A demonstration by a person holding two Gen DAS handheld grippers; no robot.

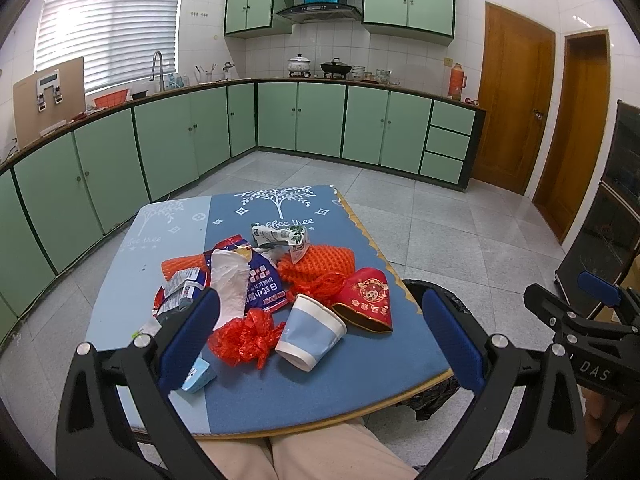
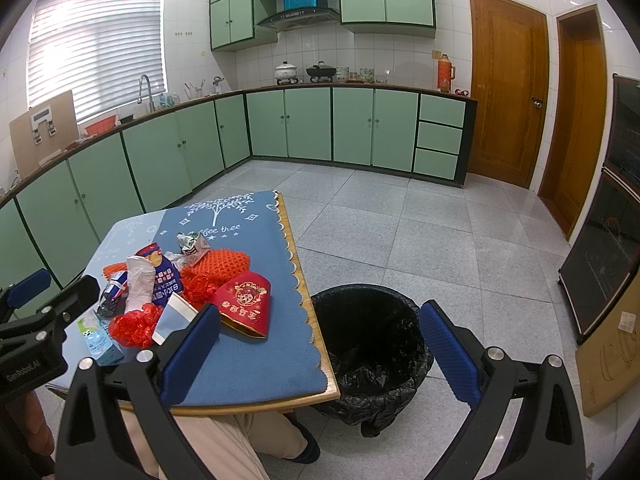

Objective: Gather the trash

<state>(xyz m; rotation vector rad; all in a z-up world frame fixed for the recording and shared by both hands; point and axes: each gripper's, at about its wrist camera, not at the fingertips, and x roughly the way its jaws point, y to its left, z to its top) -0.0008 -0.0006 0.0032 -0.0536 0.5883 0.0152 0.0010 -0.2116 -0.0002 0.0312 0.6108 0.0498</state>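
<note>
Left wrist view: left gripper (image 1: 320, 336) held above the near table (image 1: 280, 392) edge, jaws wide apart, nothing between them. Trash heaped mid-table: paper cup (image 1: 310, 332) on its side at centre, crumpled red plastic (image 1: 246, 338) touching it at 9 o'clock, red paper cone (image 1: 368, 300) just beside it at 2 o'clock, orange foam net (image 1: 324, 264) at 12 o'clock, blue snack wrapper (image 1: 260, 280) and white plastic (image 1: 230, 288) at 11 o'clock, small carton (image 1: 199, 376) half hidden behind the left finger. Risks here, as a judgement: cup likely to roll or crush under a hard pinch; red plastic light and springy, apt to snag on neighbours and drag them along; pile overlapping, so 1 grab may lift 2 items and drop 1 on the floor. Right gripper (image 1: 600, 304) seen at 3 o'clock, near the bin side.

Right wrist view: right gripper (image 2: 320, 344) also spread open and empty, hanging over the table's corner and the bin (image 2: 368, 344), black-lined, on the floor just beside the table at 3 o'clock of the heap. Bin apparently empty, none of the trash collected yet. Bin liner (image 2: 376, 404) slack and folded inward at the near rim: light scraps may catch on the fold or fall outside. Knees under the table edge: a bump there could shift the heap.
</note>
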